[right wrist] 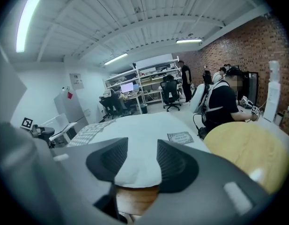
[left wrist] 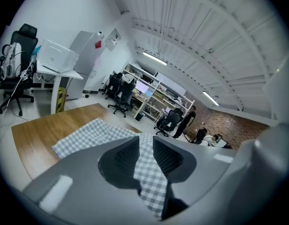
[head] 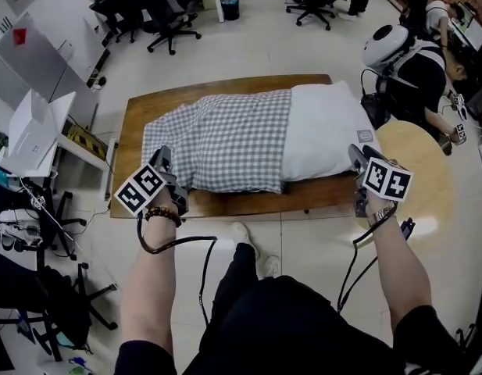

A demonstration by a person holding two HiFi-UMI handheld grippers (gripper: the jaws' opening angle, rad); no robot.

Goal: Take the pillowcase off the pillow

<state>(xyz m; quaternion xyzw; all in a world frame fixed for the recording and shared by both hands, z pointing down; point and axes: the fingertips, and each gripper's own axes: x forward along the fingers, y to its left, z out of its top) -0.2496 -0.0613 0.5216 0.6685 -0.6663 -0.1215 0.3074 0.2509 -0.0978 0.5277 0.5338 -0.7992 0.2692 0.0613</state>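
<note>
A pillow (head: pixel 323 127) lies on a low wooden board (head: pixel 135 116) on the floor. A grey-and-white checked pillowcase (head: pixel 225 139) covers its left part, and the white right end is bare. My left gripper (head: pixel 164 162) hovers at the pillowcase's near left corner. In the left gripper view its jaws (left wrist: pixel 145 153) stand apart, and the pillowcase (left wrist: pixel 88 135) shows through the gap with no pad pressing on it. My right gripper (head: pixel 358 156) hangs by the pillow's near right corner. The right gripper (right wrist: pixel 142 156) is open, with the bare pillow (right wrist: pixel 139 125) beyond its jaws.
A round light-wood table (head: pixel 416 170) stands right of the board, and a person in black (head: pixel 416 76) sits beside it. A white printer on a desk (head: pixel 33 131) is at the left. Office chairs (head: pixel 166 14) stand at the back. Cables hang from both grippers.
</note>
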